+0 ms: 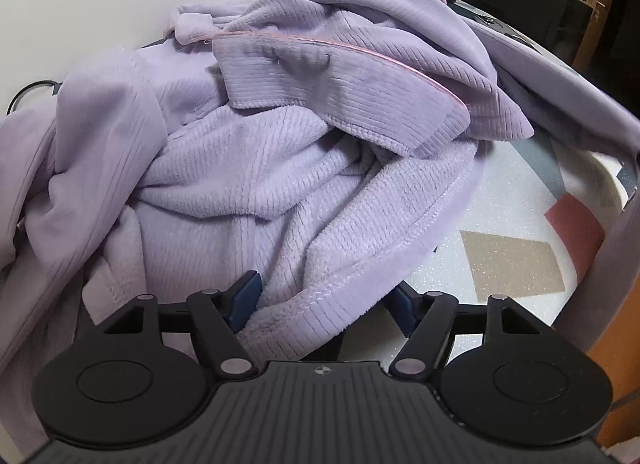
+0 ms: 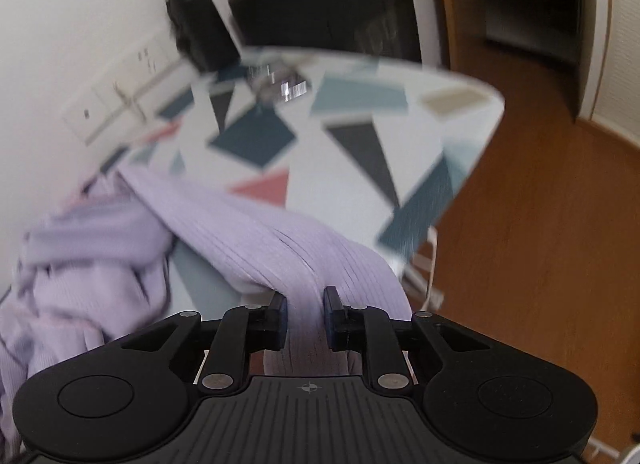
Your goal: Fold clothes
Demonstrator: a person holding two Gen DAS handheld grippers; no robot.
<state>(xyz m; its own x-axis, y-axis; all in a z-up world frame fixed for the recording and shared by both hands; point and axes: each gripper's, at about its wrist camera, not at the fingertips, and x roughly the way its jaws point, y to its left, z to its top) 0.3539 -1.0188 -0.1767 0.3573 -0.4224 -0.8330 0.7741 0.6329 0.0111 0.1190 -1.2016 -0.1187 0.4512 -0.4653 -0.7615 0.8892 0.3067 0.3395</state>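
Between both tongs (image 1: 324, 308) (image 2: 305, 314), ribbed lilac fleece garment (image 1: 280, 168) (image 2: 280, 248) bunches softly.

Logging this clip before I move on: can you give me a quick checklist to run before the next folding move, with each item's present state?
1. Right hand-held gripper closed on the lilac ribbed fleece garment: ok; fabric bunched between its fingers.
2. Left hand-held gripper gripping: not ok; jaws wide apart, a hem draped between them.
3. Garment flat: not ok; crumpled heap.
4. Collar located: ok.
5. Bare area on the geometric-patterned tabletop: ok.
6. Right view sharp: not ok; blurred.
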